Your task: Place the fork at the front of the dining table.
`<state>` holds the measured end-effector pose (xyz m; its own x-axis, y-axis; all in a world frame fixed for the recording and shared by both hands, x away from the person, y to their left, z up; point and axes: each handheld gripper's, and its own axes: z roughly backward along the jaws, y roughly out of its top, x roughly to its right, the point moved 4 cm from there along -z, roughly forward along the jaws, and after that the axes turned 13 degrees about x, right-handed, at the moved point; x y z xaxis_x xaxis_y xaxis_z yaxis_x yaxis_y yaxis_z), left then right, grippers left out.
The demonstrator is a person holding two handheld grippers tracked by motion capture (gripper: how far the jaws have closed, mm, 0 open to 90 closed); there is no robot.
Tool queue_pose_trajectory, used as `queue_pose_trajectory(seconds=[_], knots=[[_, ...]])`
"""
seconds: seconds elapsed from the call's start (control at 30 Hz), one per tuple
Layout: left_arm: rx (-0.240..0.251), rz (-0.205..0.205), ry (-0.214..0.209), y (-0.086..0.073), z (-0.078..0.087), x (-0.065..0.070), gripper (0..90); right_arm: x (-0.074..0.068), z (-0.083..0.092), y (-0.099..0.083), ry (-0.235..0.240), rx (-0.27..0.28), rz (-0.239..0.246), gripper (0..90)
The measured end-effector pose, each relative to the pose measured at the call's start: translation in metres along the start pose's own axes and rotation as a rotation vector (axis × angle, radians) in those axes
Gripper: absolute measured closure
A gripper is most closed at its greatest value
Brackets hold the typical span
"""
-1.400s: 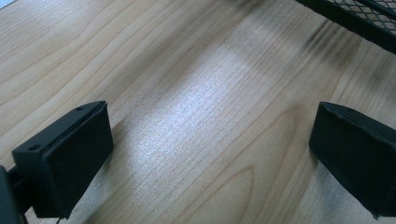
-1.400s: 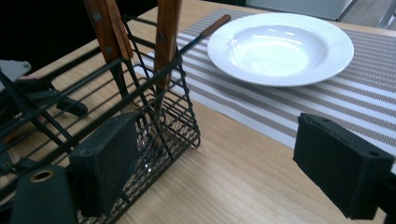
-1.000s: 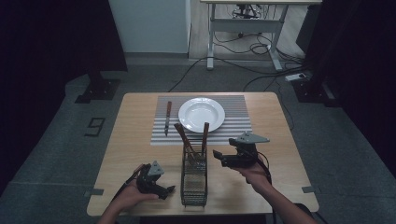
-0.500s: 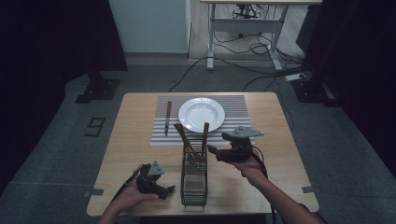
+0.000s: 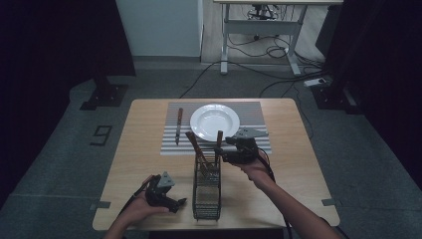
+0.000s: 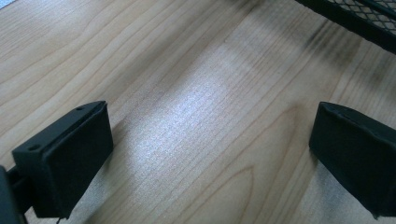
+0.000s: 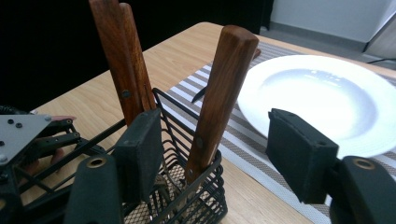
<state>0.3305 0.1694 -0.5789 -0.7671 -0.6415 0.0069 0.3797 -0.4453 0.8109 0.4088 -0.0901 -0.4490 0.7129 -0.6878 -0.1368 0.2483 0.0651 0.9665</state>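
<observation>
A black wire basket [image 5: 206, 191] stands on the wooden table [image 5: 144, 149], with several wooden-handled utensils upright at its far end. My right gripper [image 5: 222, 151] is open at that end. In the right gripper view its two pads flank the nearest wooden handle [image 7: 219, 93] without touching it, and my right gripper [image 7: 217, 154] holds nothing. Two more handles [image 7: 123, 56] lean to the left. My left gripper [image 5: 178, 204] rests low by the basket's near left side. It is open over bare wood [image 6: 205, 130], with the basket's edge [image 6: 359, 25] just beyond.
A white plate [image 5: 215, 121] sits on a striped placemat [image 5: 249, 109] behind the basket. A wooden-handled knife [image 5: 178, 124] lies on the mat left of the plate. In the right gripper view, the plate [image 7: 322, 98] lies just beyond the right jaw.
My right gripper has moved left and slightly forward, bringing its open jaws around the nearest handle in the basket. The left gripper has stayed put.
</observation>
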Motion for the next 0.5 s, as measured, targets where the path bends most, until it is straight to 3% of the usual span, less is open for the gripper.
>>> queue_pose_trajectory(seconds=[0.5], knots=[[0.001, 0.001, 0.000, 0.000, 0.000, 0.000, 0.0, 0.004, -0.026, -0.001, 0.041, -0.030, 0.000, 51.2]])
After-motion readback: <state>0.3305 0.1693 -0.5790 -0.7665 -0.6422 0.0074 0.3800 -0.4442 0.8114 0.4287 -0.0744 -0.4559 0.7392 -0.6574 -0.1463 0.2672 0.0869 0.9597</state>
